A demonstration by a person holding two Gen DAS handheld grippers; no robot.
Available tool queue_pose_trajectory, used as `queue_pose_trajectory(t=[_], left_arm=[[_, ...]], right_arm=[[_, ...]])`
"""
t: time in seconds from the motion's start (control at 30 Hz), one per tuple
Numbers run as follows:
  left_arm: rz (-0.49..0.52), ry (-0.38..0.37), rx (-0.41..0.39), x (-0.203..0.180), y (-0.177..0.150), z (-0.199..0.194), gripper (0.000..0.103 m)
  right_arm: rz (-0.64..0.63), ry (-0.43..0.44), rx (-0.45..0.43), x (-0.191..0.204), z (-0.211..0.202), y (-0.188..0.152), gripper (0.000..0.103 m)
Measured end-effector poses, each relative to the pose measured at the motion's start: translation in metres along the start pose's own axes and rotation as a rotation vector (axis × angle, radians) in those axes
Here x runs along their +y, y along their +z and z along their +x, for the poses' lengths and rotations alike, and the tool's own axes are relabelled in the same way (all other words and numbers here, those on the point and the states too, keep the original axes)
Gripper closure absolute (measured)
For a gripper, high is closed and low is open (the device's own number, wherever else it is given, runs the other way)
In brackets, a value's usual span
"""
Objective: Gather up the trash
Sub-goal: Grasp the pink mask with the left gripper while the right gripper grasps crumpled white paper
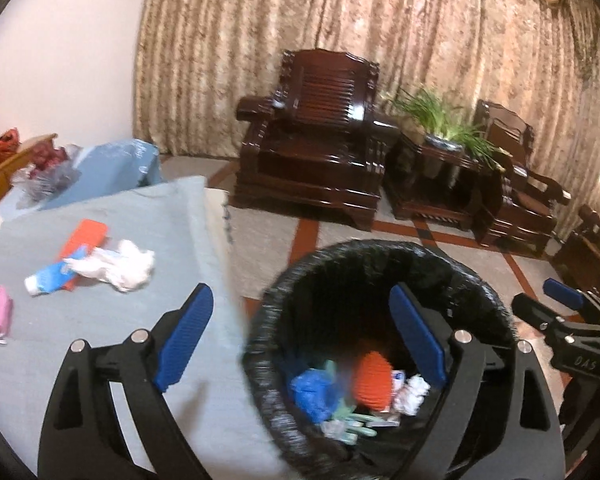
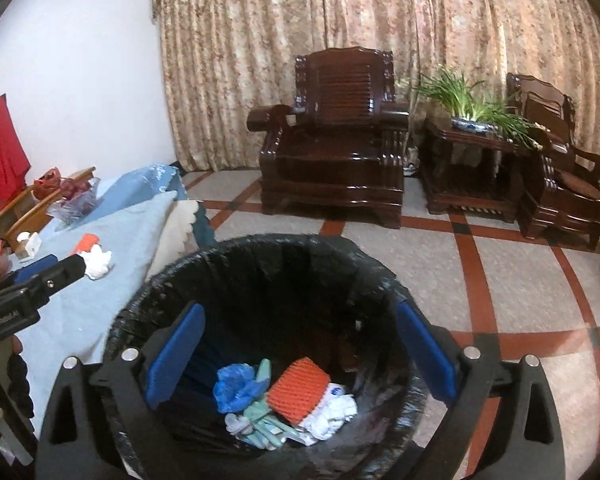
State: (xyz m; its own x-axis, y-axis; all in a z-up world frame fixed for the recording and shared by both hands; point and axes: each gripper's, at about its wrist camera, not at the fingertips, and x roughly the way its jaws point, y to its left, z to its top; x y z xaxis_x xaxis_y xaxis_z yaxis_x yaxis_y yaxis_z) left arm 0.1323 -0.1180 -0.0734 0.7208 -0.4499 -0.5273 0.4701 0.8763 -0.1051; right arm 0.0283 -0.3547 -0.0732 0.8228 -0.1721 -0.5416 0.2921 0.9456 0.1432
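A bin lined with a black bag (image 1: 380, 264) (image 2: 260, 256) stands on the floor beside the table. It holds an orange wrapper (image 2: 298, 394), blue plastic (image 2: 236, 386), white tissue (image 2: 332, 412) and pale green bits. My left gripper (image 1: 304, 340) is open and empty over the bin's left rim. My right gripper (image 2: 300, 352) is open and empty above the bin's mouth. On the light blue tablecloth (image 1: 100, 320) lie an orange packet (image 1: 84, 238), a crumpled white tissue (image 1: 120, 266), a blue and white tube (image 1: 50, 278) and a pink wrapper (image 1: 0, 312).
Dark wooden armchairs (image 2: 332, 140) and a side table with a plant (image 2: 472, 120) stand before the curtain across the tiled floor. A glass bowl of red fruit (image 2: 74, 196) and wooden chair backs (image 2: 32, 204) sit at the table's far left.
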Motion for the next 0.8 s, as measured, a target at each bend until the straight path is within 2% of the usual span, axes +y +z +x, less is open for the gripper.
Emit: queue_pose_trajectory(t=[0.33, 0.67, 0.8], left_arm=[[-0.083, 0.17, -0.022, 0.075, -0.003, -0.036, 0.013], [-0.179, 0.373, -0.027, 0.172, -0.014, -0.064, 0.013], [-0.203, 0.431, -0.029, 0.203, -0.015, -0.071, 0.013]], right_arm=[[-0.072, 0.115, 0.0, 0.065, 0.011, 0.01, 0.006], [-0.169, 0.251, 0.012, 0.152, 0.042, 0.018, 0.006], [-0.191, 0.302, 0.012, 0.187, 0.053, 0.023, 0.006]])
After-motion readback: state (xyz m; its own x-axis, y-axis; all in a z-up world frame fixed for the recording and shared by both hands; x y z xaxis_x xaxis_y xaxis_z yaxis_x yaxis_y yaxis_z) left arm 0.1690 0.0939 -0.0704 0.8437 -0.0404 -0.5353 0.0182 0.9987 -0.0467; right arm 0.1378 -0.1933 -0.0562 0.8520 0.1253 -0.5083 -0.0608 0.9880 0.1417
